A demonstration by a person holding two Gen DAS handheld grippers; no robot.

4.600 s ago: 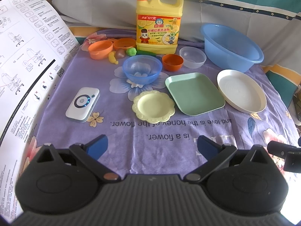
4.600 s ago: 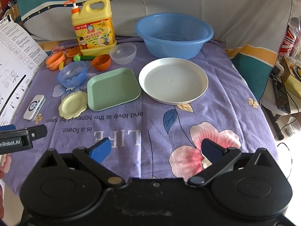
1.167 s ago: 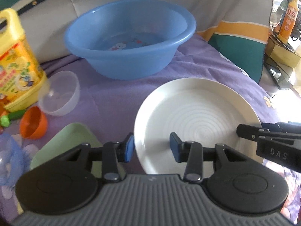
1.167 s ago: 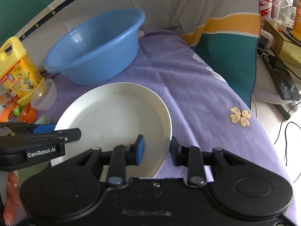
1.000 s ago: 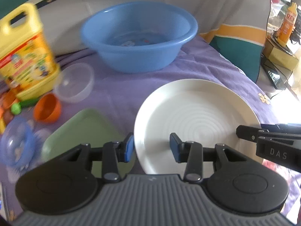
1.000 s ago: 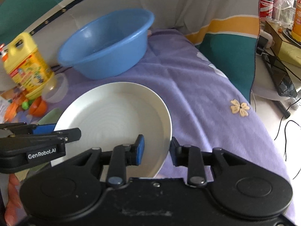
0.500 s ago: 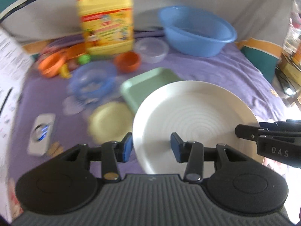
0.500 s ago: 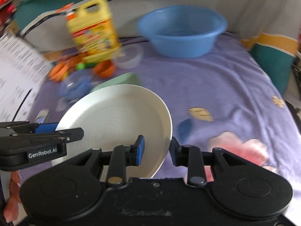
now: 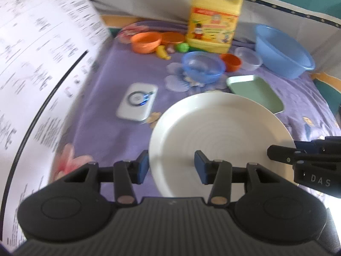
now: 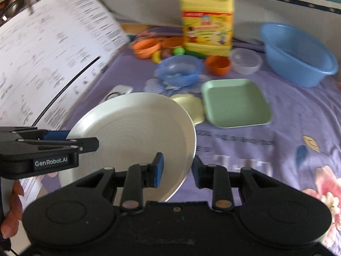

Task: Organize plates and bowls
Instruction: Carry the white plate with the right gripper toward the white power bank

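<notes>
A large white round plate [image 9: 219, 134] is held in the air between both grippers. My left gripper [image 9: 170, 166] is shut on its left rim and my right gripper [image 10: 177, 168] is shut on its right rim; the plate [image 10: 132, 134] hangs above the front left of the purple cloth. Beyond it lie a green square plate [image 10: 234, 102], a small yellow scalloped plate [image 10: 191, 104] partly hidden by the white plate, a blue bowl [image 10: 179, 69], a small orange bowl [image 10: 217, 65], a clear bowl [image 10: 246, 61] and orange bowls [image 10: 147, 47].
A yellow detergent jug [image 10: 207, 23] stands at the back. A big blue basin [image 10: 298, 53] sits at the back right. A white device [image 9: 137, 101] lies on the cloth at the left. A large printed paper sheet [image 9: 38, 68] rises along the left side.
Both grippers have carried the white plate from the right of the cloth, near the basin, leftward over the cloth toward the paper sheet. Their grip has not changed.
</notes>
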